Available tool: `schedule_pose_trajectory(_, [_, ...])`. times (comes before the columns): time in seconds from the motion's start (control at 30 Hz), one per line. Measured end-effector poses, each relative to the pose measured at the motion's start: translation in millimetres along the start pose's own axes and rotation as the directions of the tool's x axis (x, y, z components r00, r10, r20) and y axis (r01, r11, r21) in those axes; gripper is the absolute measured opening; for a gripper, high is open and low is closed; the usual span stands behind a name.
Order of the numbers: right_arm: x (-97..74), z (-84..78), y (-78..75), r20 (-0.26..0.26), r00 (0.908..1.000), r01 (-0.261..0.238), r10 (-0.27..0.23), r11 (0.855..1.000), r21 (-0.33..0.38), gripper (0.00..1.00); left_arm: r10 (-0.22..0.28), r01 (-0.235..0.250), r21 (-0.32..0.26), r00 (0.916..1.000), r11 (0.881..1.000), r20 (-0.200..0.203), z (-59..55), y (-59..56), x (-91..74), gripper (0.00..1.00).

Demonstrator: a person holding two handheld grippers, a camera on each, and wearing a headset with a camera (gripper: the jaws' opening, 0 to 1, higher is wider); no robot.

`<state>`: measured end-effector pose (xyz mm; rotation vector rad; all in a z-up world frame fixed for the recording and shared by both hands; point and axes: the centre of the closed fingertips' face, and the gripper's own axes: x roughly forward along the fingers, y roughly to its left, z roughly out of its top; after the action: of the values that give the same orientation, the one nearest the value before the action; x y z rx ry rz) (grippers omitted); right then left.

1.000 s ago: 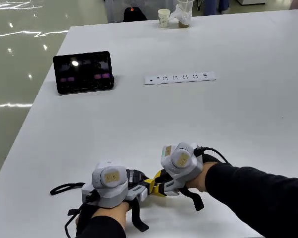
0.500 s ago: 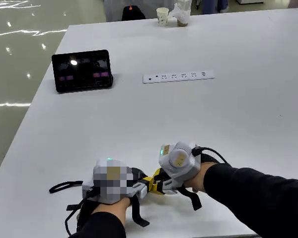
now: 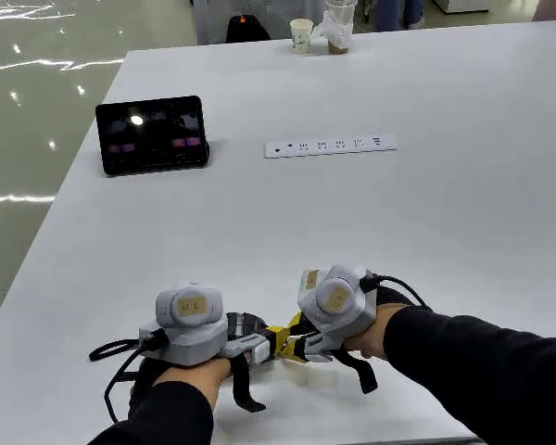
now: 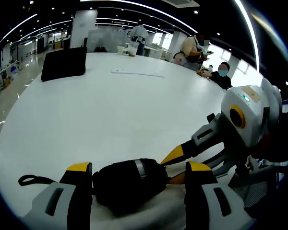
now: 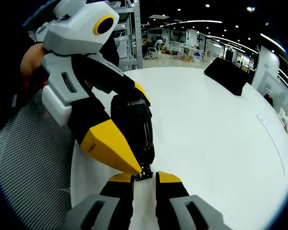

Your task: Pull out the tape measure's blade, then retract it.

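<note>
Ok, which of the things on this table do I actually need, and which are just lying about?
In the job: tape measure, left gripper, right gripper.
Lying about: tablet, power strip, paper cup, second cup.

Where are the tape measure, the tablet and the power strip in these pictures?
tape measure (image 4: pixel 127 184), left gripper view, its black case.
tablet (image 3: pixel 152 135), head view, centre of its screen.
power strip (image 3: pixel 330 146), head view, its middle sockets.
</note>
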<state>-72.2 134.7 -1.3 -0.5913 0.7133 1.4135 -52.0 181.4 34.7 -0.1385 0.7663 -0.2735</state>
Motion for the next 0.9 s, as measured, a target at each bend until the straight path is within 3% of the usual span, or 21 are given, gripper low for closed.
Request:
schedule_pose_trajectory(0.2, [-8.4, 0.6, -2.0, 0.012, 0.9998, 0.015, -0.015, 1.000, 0.024, 0.17, -0.036, 0.036, 0.007, 0.9993, 0.999, 0.011, 5.3, -2.3, -2.8, 0.80])
schedule_pose_trajectory(0.4, [-18.2, -5.2, -4.6, 0.004, 0.9994, 0.035, -0.035, 0.999, 0.020, 0.17, -0.056, 0.056, -0.008, 0.9983, 0.998, 0.019, 10.3, 0.6, -7.9, 0.99])
schedule_pose_trajectory(0.47, [-22.6, -6.3, -7.0, 0.008, 0.9989, 0.045, -0.045, 0.998, 0.036, 0.18, -0.112, 0.113, -0.027, 0.9935, 0.993, 0.023, 11.1, -9.0, -8.3, 0.99])
schedule_pose_trajectory(0.53, [-26.1, -7.1, -8.2, 0.012, 0.9987, 0.049, -0.050, 0.998, 0.043, 0.18, -0.134, 0.134, -0.014, 0.9908, 0.991, 0.016, 10.9, -9.8, -11.4, 0.99])
schedule_pose_trajectory(0.6, [-30.4, -8.4, -9.4, 0.016, 0.9984, 0.054, -0.055, 0.997, 0.054, 0.18, -0.192, 0.192, 0.010, 0.9814, 0.981, -0.011, 6.9, -15.2, -15.2, 0.99])
schedule_pose_trajectory(0.67, [-33.3, -9.6, -10.3, 0.017, 0.9981, 0.058, -0.059, 0.996, 0.069, 0.20, -0.205, 0.207, 0.052, 0.9779, 0.977, -0.041, 0.6, -13.3, -17.7, 0.99])
schedule_pose_trajectory(0.7, [-36.2, -11.3, -10.4, 0.019, 0.9979, 0.060, -0.061, 0.995, 0.078, 0.21, -0.205, 0.208, 0.131, 0.9780, 0.969, -0.039, -1.7, -9.8, -19.1, 0.99])
schedule_pose_trajectory(0.73, [-37.9, -12.1, -10.1, 0.020, 0.9978, 0.061, -0.063, 0.995, 0.084, 0.22, -0.205, 0.209, 0.151, 0.9780, 0.966, -0.040, -3.2, -8.0, -20.0, 0.99])
schedule_pose_trajectory(0.8, [-42.3, -14.2, -9.5, 0.022, 0.9976, 0.064, -0.066, 0.994, 0.090, 0.24, -0.210, 0.214, 0.113, 0.9765, 0.970, -0.046, -6.9, -1.9, -23.3, 0.99])
schedule_pose_trajectory(0.9, [-48.8, -17.3, -9.4, 0.025, 0.9969, 0.071, -0.074, 0.992, 0.105, 0.26, -0.209, 0.212, 0.104, 0.9772, 0.972, -0.038, -7.3, 8.0, -29.0, 0.99])
